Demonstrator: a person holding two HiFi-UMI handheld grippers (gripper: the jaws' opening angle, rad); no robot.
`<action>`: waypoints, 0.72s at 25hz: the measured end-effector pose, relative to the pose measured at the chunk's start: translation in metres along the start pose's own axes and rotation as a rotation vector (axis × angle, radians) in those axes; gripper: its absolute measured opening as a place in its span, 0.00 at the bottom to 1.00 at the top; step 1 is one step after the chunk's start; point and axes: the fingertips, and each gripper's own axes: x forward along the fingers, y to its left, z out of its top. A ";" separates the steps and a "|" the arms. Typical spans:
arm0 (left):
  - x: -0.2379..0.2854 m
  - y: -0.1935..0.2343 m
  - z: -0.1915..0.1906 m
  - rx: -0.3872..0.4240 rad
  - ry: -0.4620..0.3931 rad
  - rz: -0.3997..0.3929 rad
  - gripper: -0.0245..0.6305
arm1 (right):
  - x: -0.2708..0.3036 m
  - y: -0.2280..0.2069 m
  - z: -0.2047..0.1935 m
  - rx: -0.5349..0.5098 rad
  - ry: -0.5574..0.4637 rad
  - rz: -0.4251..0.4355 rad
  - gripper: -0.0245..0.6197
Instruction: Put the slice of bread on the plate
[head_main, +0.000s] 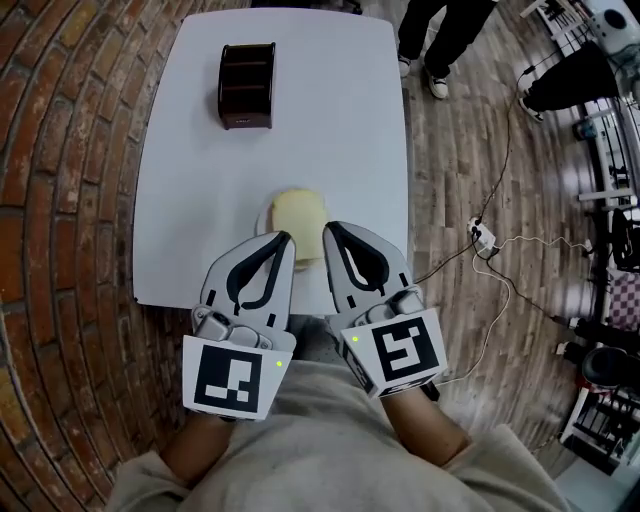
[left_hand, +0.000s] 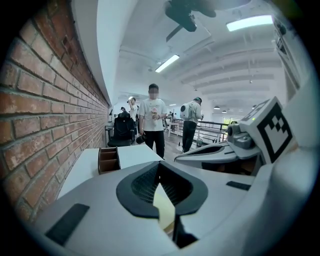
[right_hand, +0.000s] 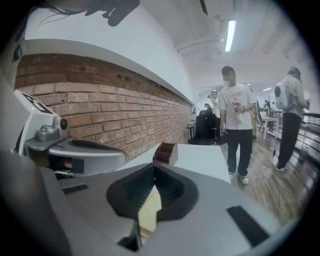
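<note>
Head view: we are seeing the pale yellow slice of bread (head_main: 298, 212) lying on the round white plate (head_main: 263, 215), which is sitting on the white table (head_main: 330, 110) near its front edge. The dark brown slotted holder (head_main: 247, 85) is standing well apart.
Left gripper view: we are holding the left gripper (left_hand: 160, 166) with its jaws pressed together on nothing, and the slice is showing below through the gap.
Right gripper view: the right gripper (right_hand: 152, 170) is likewise closed and empty above the slice.
Risk: we are hovering both tips near the bread, so dipping could nudge the slice off or shove the plate toward the edge.
</note>
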 end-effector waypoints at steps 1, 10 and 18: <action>-0.003 -0.003 0.004 0.006 -0.010 -0.001 0.05 | -0.006 0.002 0.004 -0.003 -0.012 -0.001 0.05; -0.030 -0.022 0.034 0.064 -0.069 -0.004 0.05 | -0.044 0.021 0.036 -0.023 -0.103 0.009 0.05; -0.052 -0.040 0.037 0.067 -0.080 -0.006 0.05 | -0.070 0.038 0.043 -0.036 -0.136 0.025 0.05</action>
